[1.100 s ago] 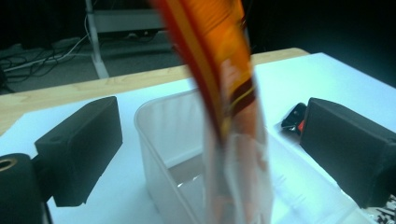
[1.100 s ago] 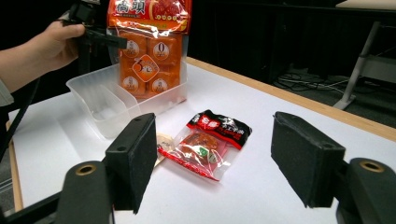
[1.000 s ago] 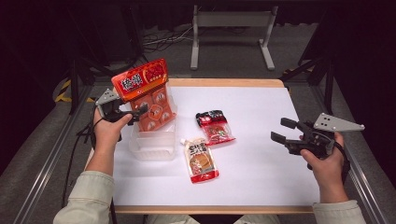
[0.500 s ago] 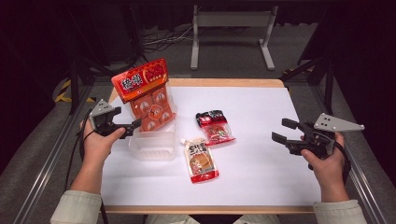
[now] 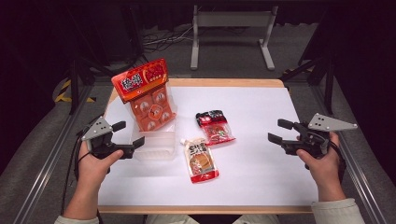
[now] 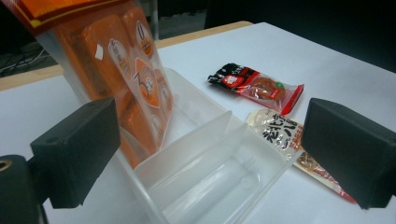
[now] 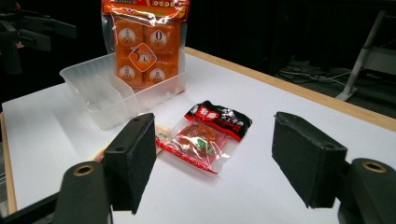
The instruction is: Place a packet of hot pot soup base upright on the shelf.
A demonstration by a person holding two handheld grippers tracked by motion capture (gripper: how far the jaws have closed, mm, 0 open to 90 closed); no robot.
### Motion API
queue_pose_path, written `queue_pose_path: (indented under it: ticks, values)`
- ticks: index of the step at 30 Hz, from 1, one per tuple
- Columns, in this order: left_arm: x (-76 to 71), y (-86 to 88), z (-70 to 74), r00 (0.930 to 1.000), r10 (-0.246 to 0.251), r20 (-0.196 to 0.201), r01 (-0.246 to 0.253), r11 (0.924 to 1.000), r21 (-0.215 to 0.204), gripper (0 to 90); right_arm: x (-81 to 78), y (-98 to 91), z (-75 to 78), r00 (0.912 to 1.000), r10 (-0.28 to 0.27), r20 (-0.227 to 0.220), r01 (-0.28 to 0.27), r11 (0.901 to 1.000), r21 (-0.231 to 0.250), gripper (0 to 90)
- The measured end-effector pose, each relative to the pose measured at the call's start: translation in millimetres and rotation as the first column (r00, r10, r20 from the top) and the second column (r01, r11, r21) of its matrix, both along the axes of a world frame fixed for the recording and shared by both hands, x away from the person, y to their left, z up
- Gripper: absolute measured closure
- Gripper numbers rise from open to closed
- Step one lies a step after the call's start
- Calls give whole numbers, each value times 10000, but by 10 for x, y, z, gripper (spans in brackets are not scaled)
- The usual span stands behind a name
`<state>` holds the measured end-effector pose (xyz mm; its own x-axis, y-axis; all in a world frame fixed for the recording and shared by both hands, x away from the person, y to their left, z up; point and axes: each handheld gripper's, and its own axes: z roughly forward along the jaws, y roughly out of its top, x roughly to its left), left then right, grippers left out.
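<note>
A tall orange snack bag [image 5: 147, 95] stands upright in the far compartment of a clear plastic tray [image 5: 156, 148]; the near compartment is empty. My left gripper [image 5: 130, 134] hovers just left of the tray's near end, open and holding nothing. In the left gripper view its jaws frame the tray [image 6: 219, 172] and the orange bag [image 6: 135, 88]. A red-and-black packet [image 5: 215, 127] and a beige pouch [image 5: 201, 158] lie flat mid-table. My right gripper [image 5: 278, 130] is open at the right, well apart from them; the right gripper view shows the packet [image 7: 205, 135] ahead.
The white table top [image 5: 261, 177] has a wooden edge at the back. Metal rails run along both sides of the table. A grey stand [image 5: 231, 28] and cables sit on the floor behind. The left gripper [image 7: 28, 32] shows far off in the right gripper view.
My left gripper has drawn back from the orange bag toward the near left, leaving the bag standing in the tray. The right gripper has kept still.
</note>
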<state>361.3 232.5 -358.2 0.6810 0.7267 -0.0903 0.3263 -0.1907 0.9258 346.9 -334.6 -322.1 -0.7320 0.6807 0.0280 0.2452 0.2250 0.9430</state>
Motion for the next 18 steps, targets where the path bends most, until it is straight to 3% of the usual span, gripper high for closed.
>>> queue_pose_path:
  ticks: [6,9,12,16,18]
  values:
    - [-44,33,21,9999,53,-94,-54,9999,-93,56,79,74,-28,10000,-57,-2,57,10000,-71,318]
    - [-51,68,16,9997,220,-56,-221,9995,-209,59,183,146,-45,9988,42,-478,-41,10000,24,312]
    - [-58,97,-8,9987,490,105,-487,9984,-277,71,282,218,-72,9987,207,-458,-202,9997,112,318]
    - [-81,121,-41,9992,397,-31,-398,9987,-309,70,445,351,-81,9986,77,-521,-99,9991,-422,336]
    - [-103,123,-47,9994,342,-83,-345,9990,-290,70,530,412,-90,9982,48,-591,-75,9989,-455,361]
